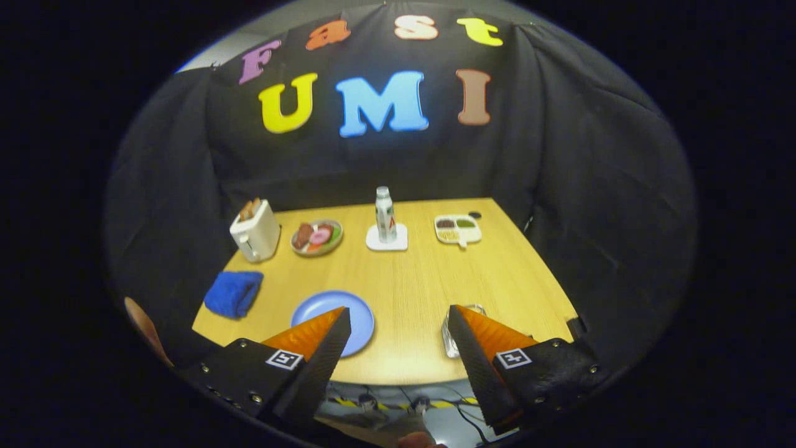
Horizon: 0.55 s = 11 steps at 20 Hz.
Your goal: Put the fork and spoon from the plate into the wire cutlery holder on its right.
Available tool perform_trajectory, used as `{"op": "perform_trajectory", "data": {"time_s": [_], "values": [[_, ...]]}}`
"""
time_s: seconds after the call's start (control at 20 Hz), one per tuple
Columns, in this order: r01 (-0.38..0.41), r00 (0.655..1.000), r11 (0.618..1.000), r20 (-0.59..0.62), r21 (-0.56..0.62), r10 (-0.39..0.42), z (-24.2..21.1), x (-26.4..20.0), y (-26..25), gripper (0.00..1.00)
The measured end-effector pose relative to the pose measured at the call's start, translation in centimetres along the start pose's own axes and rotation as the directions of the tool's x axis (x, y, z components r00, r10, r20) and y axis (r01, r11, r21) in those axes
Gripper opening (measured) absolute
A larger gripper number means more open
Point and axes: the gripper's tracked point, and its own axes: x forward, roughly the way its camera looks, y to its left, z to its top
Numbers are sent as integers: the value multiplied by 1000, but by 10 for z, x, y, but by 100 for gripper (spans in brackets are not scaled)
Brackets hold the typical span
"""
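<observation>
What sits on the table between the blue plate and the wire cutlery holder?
Nothing: in the gripper view, bare wooden table lies between the blue plate and the wire cutlery holder. The gripper hovers with its jaws open, one finger over each.

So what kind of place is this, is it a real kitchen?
Probably not: it looks like a pretend breakfast table set up in a booth. A toaster, a plate of toy-like food and a blue plate sit on a wooden table walled by black cloth. The open gripper hovers at its near edge.
</observation>
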Motion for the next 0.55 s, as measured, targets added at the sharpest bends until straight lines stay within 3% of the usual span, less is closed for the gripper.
{"op": "perform_trajectory", "data": {"time_s": [0.2,0.55], "values": [[30,975,999,223,-32,-22,39,7,16,97],[70,895,992,445,-109,-14,73,9,61,96]]}}
